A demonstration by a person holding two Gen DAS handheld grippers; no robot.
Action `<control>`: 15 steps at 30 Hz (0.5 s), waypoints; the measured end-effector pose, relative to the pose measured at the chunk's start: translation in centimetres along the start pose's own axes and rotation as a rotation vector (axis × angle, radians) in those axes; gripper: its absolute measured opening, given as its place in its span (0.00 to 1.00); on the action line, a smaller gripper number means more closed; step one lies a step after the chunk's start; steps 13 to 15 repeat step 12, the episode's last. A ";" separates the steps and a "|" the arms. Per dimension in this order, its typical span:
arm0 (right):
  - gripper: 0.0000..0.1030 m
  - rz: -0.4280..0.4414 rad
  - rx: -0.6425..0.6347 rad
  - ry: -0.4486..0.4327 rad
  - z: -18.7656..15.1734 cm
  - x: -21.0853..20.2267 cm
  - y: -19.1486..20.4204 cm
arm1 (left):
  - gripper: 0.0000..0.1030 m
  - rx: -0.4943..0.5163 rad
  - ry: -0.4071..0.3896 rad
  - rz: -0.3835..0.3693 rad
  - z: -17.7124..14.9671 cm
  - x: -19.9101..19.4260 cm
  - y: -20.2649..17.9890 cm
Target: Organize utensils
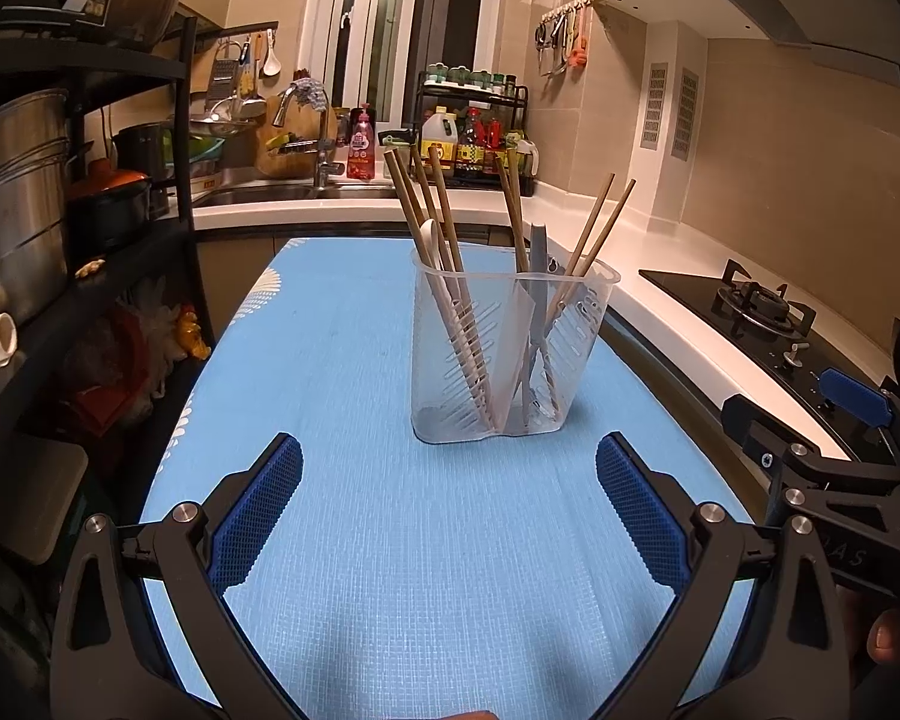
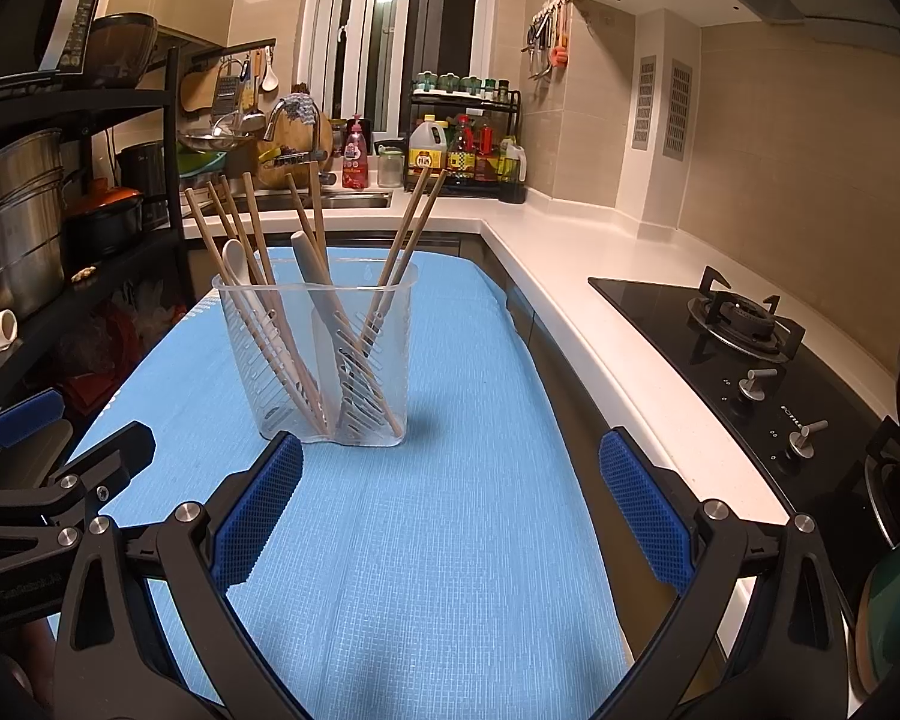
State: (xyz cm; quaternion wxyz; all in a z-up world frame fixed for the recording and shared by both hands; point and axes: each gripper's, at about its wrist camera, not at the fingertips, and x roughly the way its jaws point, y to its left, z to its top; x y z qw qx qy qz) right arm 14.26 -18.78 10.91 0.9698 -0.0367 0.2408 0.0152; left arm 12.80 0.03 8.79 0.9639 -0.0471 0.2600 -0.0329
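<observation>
My left gripper [image 1: 449,504] has its jaws wide apart with nothing between them, low over the blue mat [image 1: 354,360] on the counter. Straight ahead of those jaws stands the clear holder [image 1: 513,354], upright, slotted sides, two compartments. The left compartment holds wooden chopsticks [image 1: 417,204] and a white spoon [image 1: 432,240]; the right one holds more chopsticks and a grey tool. My right gripper [image 2: 450,501] is likewise spread and holding nothing, with the holder ahead and left of its jaws, just past the left pad. Nothing lies between either gripper and the holder. Right of the mat runs the white counter [image 2: 576,276] with the stove [image 2: 744,324].
</observation>
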 end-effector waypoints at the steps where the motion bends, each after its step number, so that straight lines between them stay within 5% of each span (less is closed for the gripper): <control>1: 0.95 0.000 0.000 0.000 0.0 0.0 0.0 | 0.93 0.000 -0.002 -0.002 0.0 0.0 0.0; 15: 0.95 0.000 -0.001 0.000 0.0 0.0 0.1 | 0.93 -0.020 0.025 0.001 -0.1 0.4 0.4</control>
